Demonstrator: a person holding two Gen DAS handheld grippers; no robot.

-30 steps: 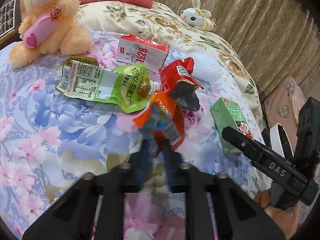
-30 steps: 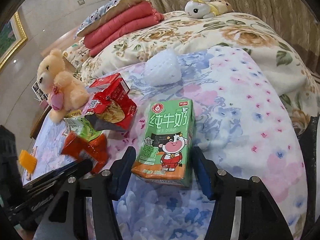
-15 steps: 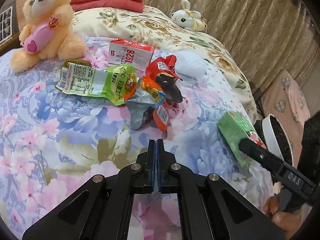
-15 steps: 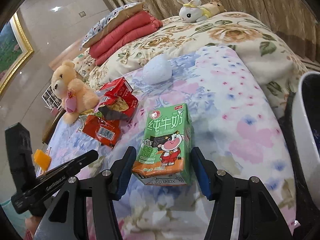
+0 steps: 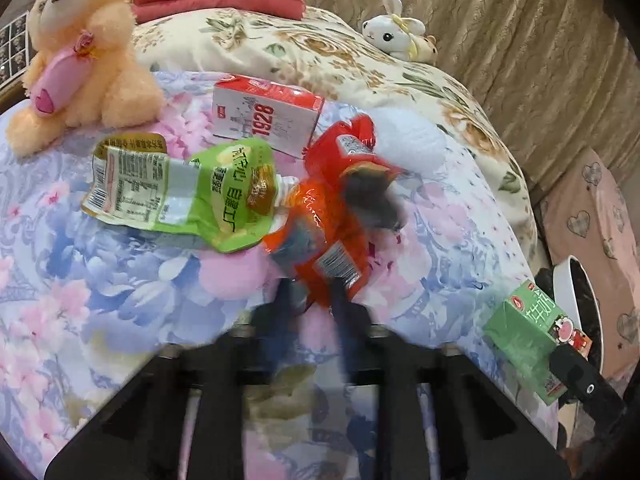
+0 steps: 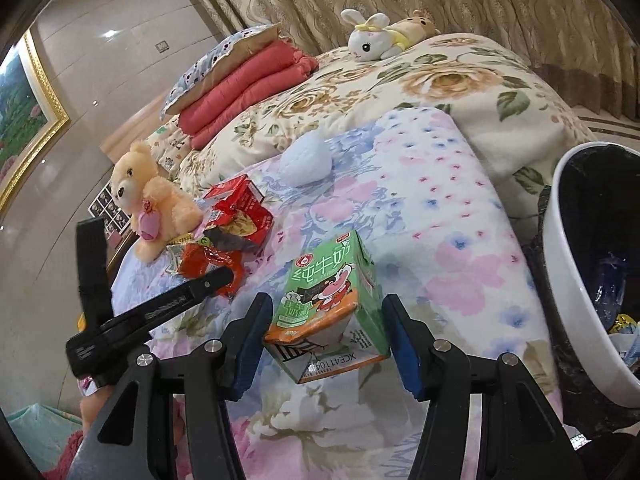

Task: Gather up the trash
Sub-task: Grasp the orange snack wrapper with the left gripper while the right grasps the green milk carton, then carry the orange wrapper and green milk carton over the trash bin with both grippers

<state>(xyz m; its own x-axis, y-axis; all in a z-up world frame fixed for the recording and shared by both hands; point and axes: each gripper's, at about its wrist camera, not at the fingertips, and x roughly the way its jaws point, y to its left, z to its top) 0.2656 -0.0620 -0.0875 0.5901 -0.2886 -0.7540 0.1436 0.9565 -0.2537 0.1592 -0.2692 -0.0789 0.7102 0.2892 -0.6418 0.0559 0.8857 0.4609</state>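
Observation:
An orange snack wrapper lies crumpled on the floral bedspread among other trash. My left gripper is blurred. Its fingers stand apart at the wrapper's near edge; I cannot tell whether the pads touch it. Around the wrapper lie a green pouch, a red-and-white 1928 carton and a red bag. My right gripper is shut on a green milk carton, which hangs tilted above the bed. A white bin with a black liner stands just right of it.
A peach teddy bear sits at the back left and a white bunny toy on the flowered quilt. Folded red blankets and a white crumpled lump lie further back. Curtains hang behind the bed.
Half a second ago the left gripper was shut and empty, back from the wrapper; now its fingers are apart at the wrapper's edge. The right gripper carried the milk carton toward the bin and tilted it.

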